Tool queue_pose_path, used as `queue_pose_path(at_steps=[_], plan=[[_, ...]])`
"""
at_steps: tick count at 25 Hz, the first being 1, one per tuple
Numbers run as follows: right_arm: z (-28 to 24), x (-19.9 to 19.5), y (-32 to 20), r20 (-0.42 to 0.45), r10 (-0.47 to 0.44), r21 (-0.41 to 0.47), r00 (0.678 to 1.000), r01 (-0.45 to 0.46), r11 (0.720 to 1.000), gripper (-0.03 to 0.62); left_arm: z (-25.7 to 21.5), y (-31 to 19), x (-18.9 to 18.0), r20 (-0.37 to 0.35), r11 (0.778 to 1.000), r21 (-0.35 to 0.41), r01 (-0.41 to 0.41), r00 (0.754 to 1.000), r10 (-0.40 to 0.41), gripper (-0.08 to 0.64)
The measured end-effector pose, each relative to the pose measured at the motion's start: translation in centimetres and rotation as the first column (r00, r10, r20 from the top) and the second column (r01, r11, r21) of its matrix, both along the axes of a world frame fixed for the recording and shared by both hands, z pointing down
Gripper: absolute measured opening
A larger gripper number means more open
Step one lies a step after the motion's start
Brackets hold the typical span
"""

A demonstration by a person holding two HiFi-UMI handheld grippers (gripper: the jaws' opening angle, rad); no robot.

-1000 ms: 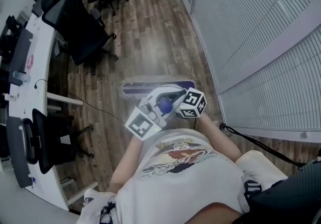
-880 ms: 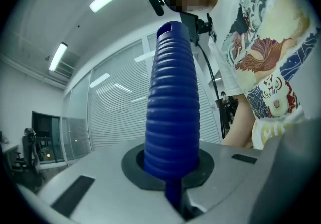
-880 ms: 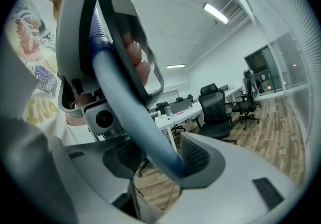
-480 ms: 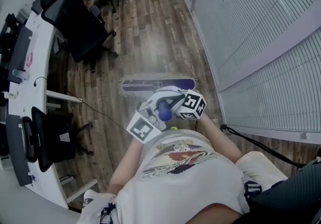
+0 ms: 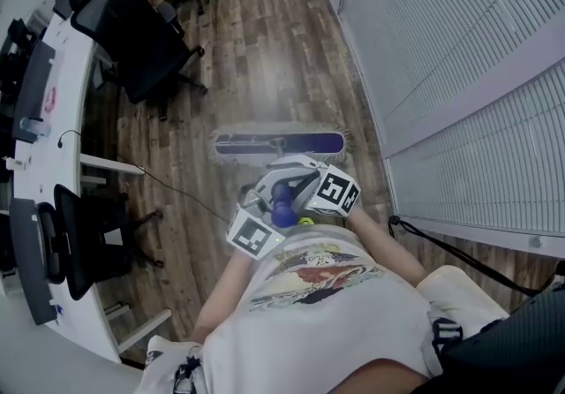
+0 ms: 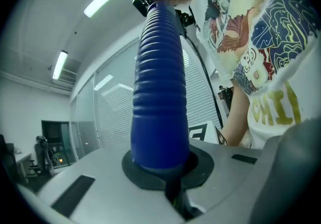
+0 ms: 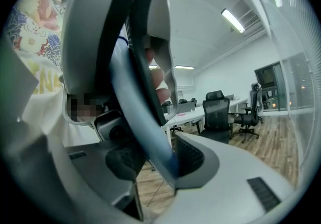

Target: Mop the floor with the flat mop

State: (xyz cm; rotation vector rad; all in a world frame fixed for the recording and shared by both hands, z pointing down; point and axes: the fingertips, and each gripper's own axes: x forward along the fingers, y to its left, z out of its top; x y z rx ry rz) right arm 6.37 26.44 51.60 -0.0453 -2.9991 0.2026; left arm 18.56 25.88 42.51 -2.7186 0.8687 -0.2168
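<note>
Close against the person's shirt (image 5: 309,313), the left gripper (image 6: 165,170) is clamping its jaws tight on the flat mop's blue ribbed grip (image 6: 159,92), the rubber filling the round seat between them. Just beside it, the right gripper (image 7: 153,160) is pinching the pale pole (image 7: 145,122) a little lower down. Its jaws have just been closing, and the pole is sitting between the dark pads. From above, both tools are crowding together over the handle in front of the person's body. Beyond them the mop head (image 5: 278,143) is lying flat and crosswise on the wooden floor (image 5: 265,48), near the foot of the slatted wall (image 5: 441,56). Farther off, a long strip of boards is running on between that wall and the curved desk (image 5: 53,109) with its black chairs (image 5: 141,48). No damp sheen or cleaner band is showing anywhere, so how much has been wiped cannot be told. Judging by the two-handed hold now set and the stretch ahead, most of the mopping is probably lying ahead
</note>
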Motion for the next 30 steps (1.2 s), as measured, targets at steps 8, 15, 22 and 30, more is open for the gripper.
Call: queue_pose_path(at_steps=[8,15,22,30], plan=[[-0.7,-1.0,-1.4,0.002,0.0,0.028,1.0,0.0,1.0,0.147,-0.9,-1.6,-1.1,-0.03,1.0,0.014,0.009,1.0,-0.009,0.0],[-0.1,-0.2,-0.3,-0.008,-0.005,0.003,1.0,0.005,1.0,0.149,-0.7,0.1,-0.4,-0.025,0.996,-0.011,-0.085,0.996,0.085,0.002],[0.9,-1.8,4.9,-0.059,-0.102,0.016,0.993,0.103,0.995,0.16,0.2,5.1,-2.0,0.075,0.994,0.01,-0.105,0.992,0.104,0.035],[3.2,-2.1,11.1,-0.122,-0.084,0.003,0.989,0.085,0.996,0.173,0.5,13.2,-5.5,0.07,0.989,0.025,-0.147,0.987,0.145,0.287]])
